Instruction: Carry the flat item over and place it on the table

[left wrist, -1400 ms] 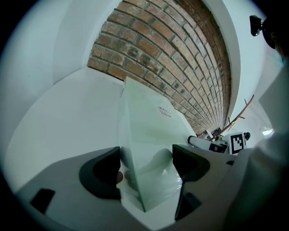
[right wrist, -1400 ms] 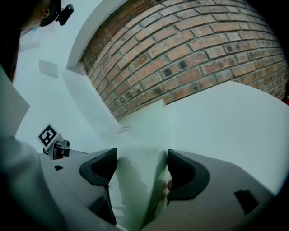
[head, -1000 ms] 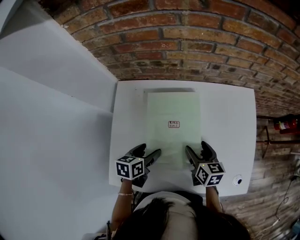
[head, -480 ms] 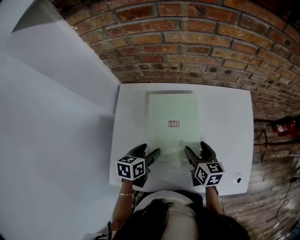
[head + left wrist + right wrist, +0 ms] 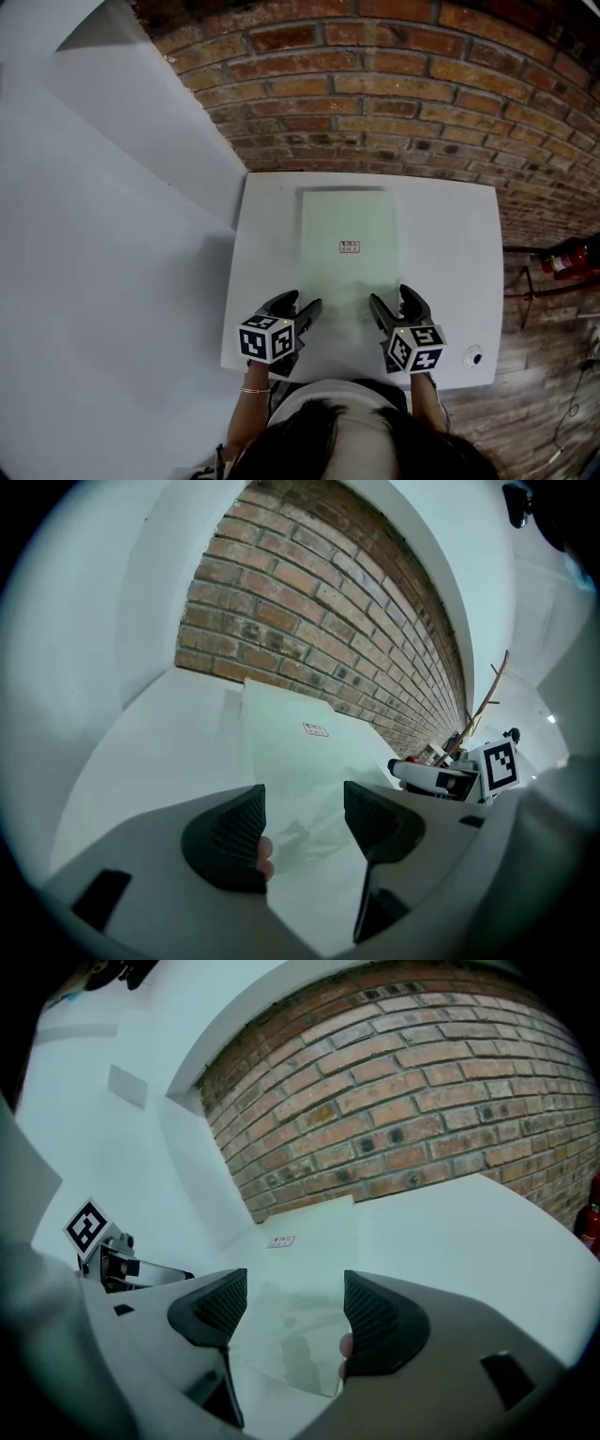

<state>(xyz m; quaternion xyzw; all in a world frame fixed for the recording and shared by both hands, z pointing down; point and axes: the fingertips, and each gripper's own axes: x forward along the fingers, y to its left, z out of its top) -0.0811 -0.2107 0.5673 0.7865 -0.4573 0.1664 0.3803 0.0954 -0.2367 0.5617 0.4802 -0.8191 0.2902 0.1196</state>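
At the near edge of the sheet, left gripper point(image 5: 303, 810): jaws apart and closing, with the near left corner of the flat sheet point(image 5: 347, 239) in the gap, pads not pressing on it. Grasps nothing at this moment. Beside it, right gripper point(image 5: 295, 1305): jaws released and wide, with the near right corner of the same sheet between them, also without contact of the pads. Carries nothing either.

Further out, the sheet itself: pale green, a little see-through, with a small red-printed label point(image 5: 349, 247) near its middle. Lies flat on the white table point(image 5: 450, 244), long side running away from the person, far edge close to the far edge of the table. Behind the table, a brick wall point(image 5: 375, 103). On the left, a plain white wall point(image 5: 112, 234). On the right, past the table edge, a red fire extinguisher point(image 5: 562, 262) low by the bricks.
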